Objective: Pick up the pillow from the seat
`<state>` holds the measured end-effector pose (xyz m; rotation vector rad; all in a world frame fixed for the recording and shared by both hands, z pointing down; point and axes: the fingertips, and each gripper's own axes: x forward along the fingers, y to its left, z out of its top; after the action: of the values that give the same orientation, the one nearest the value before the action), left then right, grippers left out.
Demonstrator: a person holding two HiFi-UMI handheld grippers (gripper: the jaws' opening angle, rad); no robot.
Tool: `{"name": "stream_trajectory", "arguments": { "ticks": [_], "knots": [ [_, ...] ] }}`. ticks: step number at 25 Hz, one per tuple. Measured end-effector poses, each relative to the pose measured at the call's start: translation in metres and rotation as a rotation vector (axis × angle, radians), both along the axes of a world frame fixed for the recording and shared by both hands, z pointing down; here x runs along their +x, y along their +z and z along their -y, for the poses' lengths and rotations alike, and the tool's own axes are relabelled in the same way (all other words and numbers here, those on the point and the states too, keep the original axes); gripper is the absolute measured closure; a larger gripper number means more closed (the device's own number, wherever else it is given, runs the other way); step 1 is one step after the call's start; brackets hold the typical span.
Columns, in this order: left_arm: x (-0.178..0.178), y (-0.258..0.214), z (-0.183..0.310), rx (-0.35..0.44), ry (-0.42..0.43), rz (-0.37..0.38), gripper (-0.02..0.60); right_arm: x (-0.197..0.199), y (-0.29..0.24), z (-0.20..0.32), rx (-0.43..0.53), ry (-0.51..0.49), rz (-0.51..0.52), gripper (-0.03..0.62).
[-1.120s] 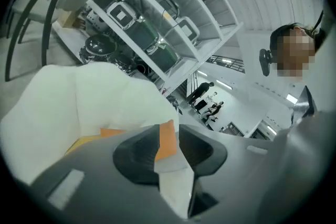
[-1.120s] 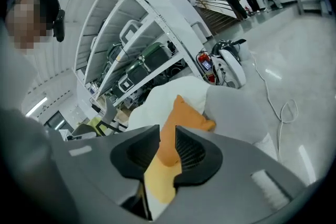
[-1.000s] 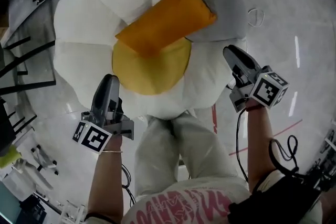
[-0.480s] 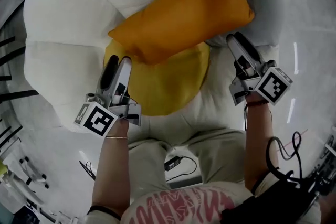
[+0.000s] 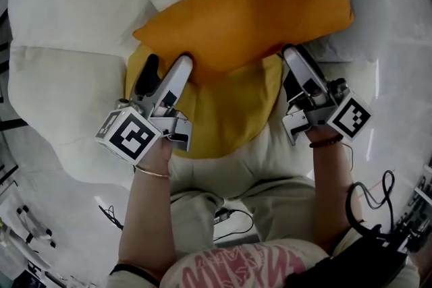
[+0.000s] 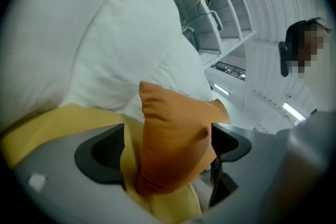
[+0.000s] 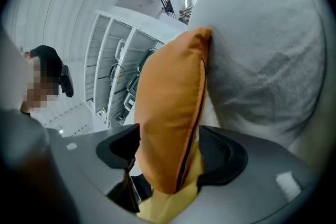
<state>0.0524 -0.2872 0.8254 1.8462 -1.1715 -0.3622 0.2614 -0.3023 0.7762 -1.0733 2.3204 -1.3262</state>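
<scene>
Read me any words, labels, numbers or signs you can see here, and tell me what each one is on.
No text here can be read in full.
Pink lettering on the person's shirt: cut off and distorted, not readable.
On the left marker cube and the right marker cube: black-and-white square patterns only, no words or numbers.

Head view looks down; both gripper views closely face the pillow (image 5: 250, 10).

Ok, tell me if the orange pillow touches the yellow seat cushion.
Touching: in the left gripper view the orange pillow sits straight on the yellow cushion, no gap between them.
</scene>
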Motion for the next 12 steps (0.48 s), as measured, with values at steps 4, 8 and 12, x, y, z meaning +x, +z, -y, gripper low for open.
{"name": "stream_trajectory", "arguments": {
  "ticks": [4, 8, 12],
  "knots": [
    [0.034, -0.021, 0.004, 0.05, 0.114, -0.043, 0.079, 0.002, -0.02, 0.002, 0.045, -0.014, -0.017, 0.336],
    [0.035, -0.041, 0.013, 0.068, 0.122, -0.007, 0.139, -0.001, -0.042, 0.013, 0.079, -0.042, -0.029, 0.398],
    [0.003, 0.001, 0.004, 0.047, 0.112, 0.049, 0.179, -0.031, 0.013, 0.006, 0.066, -0.039, 0.034, 0.428]
  ]
}}
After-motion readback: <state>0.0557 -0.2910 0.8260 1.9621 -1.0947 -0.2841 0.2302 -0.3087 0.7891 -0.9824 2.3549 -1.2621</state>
